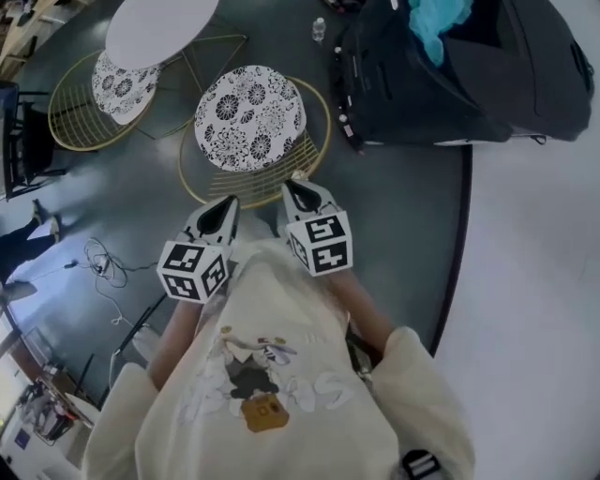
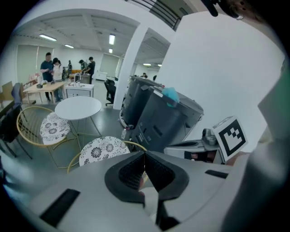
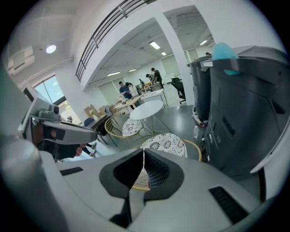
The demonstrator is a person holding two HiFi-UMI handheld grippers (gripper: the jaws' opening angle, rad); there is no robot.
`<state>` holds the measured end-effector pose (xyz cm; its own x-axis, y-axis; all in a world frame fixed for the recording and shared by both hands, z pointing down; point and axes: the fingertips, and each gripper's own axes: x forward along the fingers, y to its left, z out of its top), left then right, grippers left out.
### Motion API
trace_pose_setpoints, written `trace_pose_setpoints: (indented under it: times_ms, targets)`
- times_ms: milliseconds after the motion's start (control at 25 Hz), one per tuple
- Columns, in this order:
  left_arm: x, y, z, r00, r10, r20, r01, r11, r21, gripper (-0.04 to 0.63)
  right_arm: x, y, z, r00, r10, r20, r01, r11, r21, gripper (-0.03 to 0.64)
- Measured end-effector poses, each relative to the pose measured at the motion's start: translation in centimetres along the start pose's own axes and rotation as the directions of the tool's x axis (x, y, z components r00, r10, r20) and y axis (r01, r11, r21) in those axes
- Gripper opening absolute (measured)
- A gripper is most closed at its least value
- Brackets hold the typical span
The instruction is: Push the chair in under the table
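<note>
A gold wire chair with a round black-and-white floral cushion (image 1: 250, 117) stands apart from the round white table (image 1: 159, 28), its wire back rim (image 1: 272, 192) nearest me. A second matching chair (image 1: 125, 86) sits partly under that table. My left gripper (image 1: 231, 202) is shut and empty, just short of the rim. My right gripper (image 1: 292, 185) is shut and empty too, with its tip at the rim; whether it touches I cannot tell. The left gripper view shows the chair (image 2: 102, 149) beyond the shut jaws. In the right gripper view the wire back (image 3: 145, 179) lies right behind the closed tips.
A large dark grey wheeled bin (image 1: 459, 66) with a blue cloth on top stands close on the right. A small water bottle (image 1: 319, 30) stands on the floor beside it. Loose cables (image 1: 103, 262) lie at the left. People (image 2: 52, 68) stand at far desks.
</note>
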<state>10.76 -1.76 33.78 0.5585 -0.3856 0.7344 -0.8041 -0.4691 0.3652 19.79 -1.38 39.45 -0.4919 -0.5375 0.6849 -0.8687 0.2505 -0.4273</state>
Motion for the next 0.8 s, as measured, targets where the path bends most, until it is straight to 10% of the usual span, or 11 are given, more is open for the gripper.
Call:
trace_pose_setpoints:
  times_ms: [280,800]
  targets:
    - [1.7,4.8,-3.8,0.999,0.031,-0.036,-0.04,0.966,-0.254,0.009,3.9,-1.4,-1.0,0.994,-0.002,-0.107,-0.005,0.998,-0.063,0.011]
    - [4.0,10.7,-10.8,0.994,0.087,-0.059,-0.105,0.856,-0.507,0.018,6.7,-9.8,-7.6,0.962,-0.151,-0.227,0.209,0.943,0.258,0.109]
